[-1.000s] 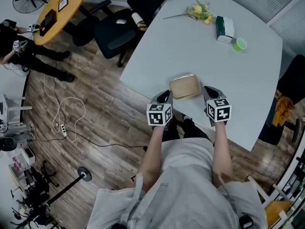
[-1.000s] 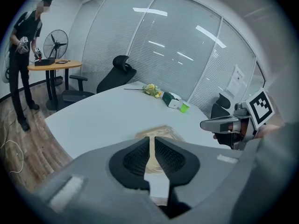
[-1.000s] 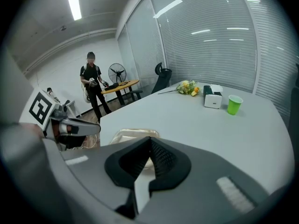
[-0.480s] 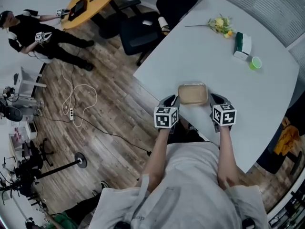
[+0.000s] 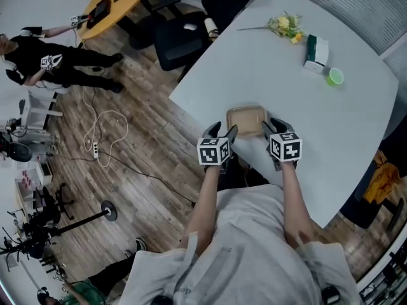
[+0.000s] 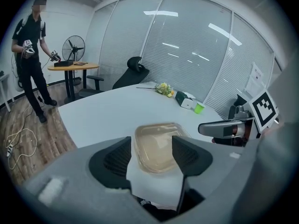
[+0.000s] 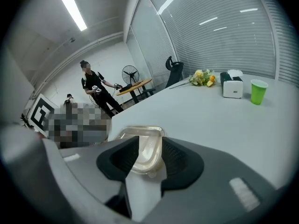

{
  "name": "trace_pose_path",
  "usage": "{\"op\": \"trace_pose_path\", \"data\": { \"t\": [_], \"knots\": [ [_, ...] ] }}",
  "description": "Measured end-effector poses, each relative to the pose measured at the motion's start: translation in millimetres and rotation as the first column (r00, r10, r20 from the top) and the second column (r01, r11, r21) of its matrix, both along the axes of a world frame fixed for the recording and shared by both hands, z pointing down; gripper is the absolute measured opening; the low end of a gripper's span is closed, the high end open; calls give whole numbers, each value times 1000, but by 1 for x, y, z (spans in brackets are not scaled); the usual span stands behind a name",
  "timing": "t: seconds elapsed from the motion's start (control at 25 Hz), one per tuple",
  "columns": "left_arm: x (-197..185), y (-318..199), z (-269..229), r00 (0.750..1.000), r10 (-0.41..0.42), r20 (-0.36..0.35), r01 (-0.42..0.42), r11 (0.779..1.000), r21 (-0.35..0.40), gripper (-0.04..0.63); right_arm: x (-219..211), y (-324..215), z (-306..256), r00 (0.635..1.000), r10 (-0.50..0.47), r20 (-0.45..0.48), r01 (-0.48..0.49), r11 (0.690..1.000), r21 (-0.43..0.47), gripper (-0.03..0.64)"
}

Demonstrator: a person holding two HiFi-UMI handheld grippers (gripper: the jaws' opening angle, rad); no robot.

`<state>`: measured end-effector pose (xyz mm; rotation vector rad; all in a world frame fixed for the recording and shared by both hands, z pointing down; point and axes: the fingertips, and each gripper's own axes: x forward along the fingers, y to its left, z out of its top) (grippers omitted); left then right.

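A shallow clear plastic container (image 5: pixel 247 119) with a tan lid lies near the front edge of the white table (image 5: pixel 331 126). My left gripper (image 5: pixel 222 134) is at its near-left corner and my right gripper (image 5: pixel 269 131) at its near-right corner. In the left gripper view the gripper (image 6: pixel 152 154) is open, and the container (image 6: pixel 156 146) fills the gap between its jaws. The right gripper (image 7: pixel 150 157) is also open, with the container (image 7: pixel 142 143) showing between its jaws. Whether either gripper touches it I cannot tell.
Across the table lie yellow flowers (image 5: pixel 284 24), a green-and-white box (image 5: pixel 315 46) and a green cup (image 5: pixel 335 76). Black office chairs (image 5: pixel 184 33) stand at the far-left edge. A person (image 5: pixel 44 56) stands by a round yellow table (image 5: pixel 111 2). Cables (image 5: pixel 102 138) trail on the wooden floor.
Both grippers' jaws, nearly shut a second ago, have spread apart. The container now sits closer in the gap of each gripper view.
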<state>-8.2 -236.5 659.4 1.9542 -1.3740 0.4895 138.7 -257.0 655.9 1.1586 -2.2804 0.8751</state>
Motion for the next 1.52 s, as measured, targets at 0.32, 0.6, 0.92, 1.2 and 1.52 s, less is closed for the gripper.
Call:
{"op": "trace_pose_path", "data": {
  "t": [0.32,0.6,0.92,1.2,1.52],
  "knots": [
    [7,-4,18,1000,-7,-17,6,999,-41,313,-6,2,16,999,14,45,-13,999,-38,243],
    [15,0,27,1000,12,-25,-14,998,-65,318,-18,11,25,996,-13,83,19,997,-69,276],
    [20,3,28,999,19,-32,-21,998,-62,318,-20,14,24,995,-42,90,47,997,-58,272],
    [18,4,18,999,13,-34,-14,999,-37,318,-22,16,14,995,-53,85,55,998,-26,260],
    [18,5,-4,999,16,-33,-15,1000,23,318,-18,13,-6,995,-27,96,24,999,31,232]
  ]
}}
